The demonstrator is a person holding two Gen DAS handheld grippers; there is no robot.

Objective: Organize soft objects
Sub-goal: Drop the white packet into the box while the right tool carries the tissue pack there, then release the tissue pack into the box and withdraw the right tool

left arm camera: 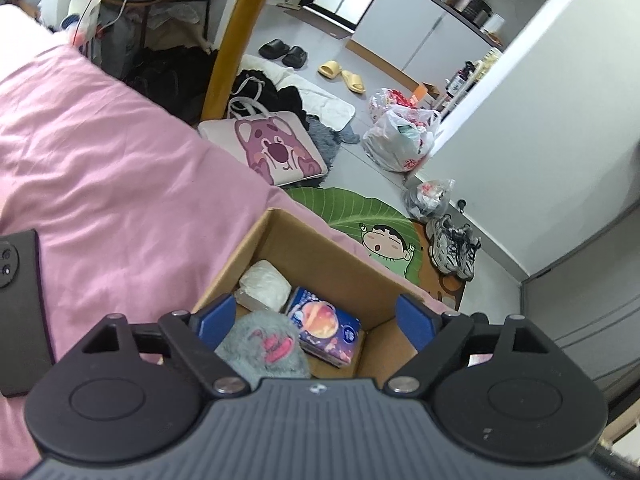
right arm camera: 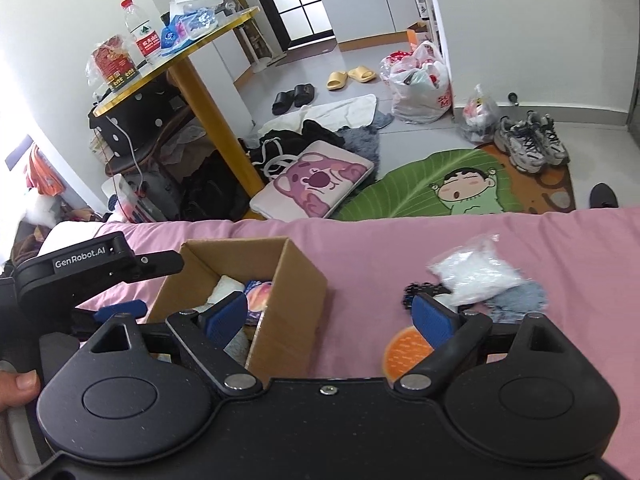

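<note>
An open cardboard box (left arm camera: 344, 268) (right arm camera: 296, 280) sits on the pink bedspread (left arm camera: 100, 168) (right arm camera: 400, 248). Inside lie a grey fluffy toy with pink paw marks (left arm camera: 264, 344), a white soft packet (left arm camera: 266, 286) and a blue tissue pack with a planet print (left arm camera: 326, 326). My left gripper (left arm camera: 316, 320) hovers open over the box, nothing between its fingers. My right gripper (right arm camera: 332, 316) is open above the bed, just right of the box. Beyond it lie a clear bag of white stuffing (right arm camera: 476, 272), a grey-blue fuzzy item (right arm camera: 520, 300), a black frilly piece (right arm camera: 420, 292) and an orange round pad (right arm camera: 404, 352).
The left gripper's body (right arm camera: 100, 264) reaches in from the left, with a hand (right arm camera: 18, 388) at the lower left. A black device (left arm camera: 20, 312) rests on the bed. On the floor are a leaf rug (right arm camera: 420, 184), a pink bear cushion (left arm camera: 272, 148) and sneakers (right arm camera: 532, 140).
</note>
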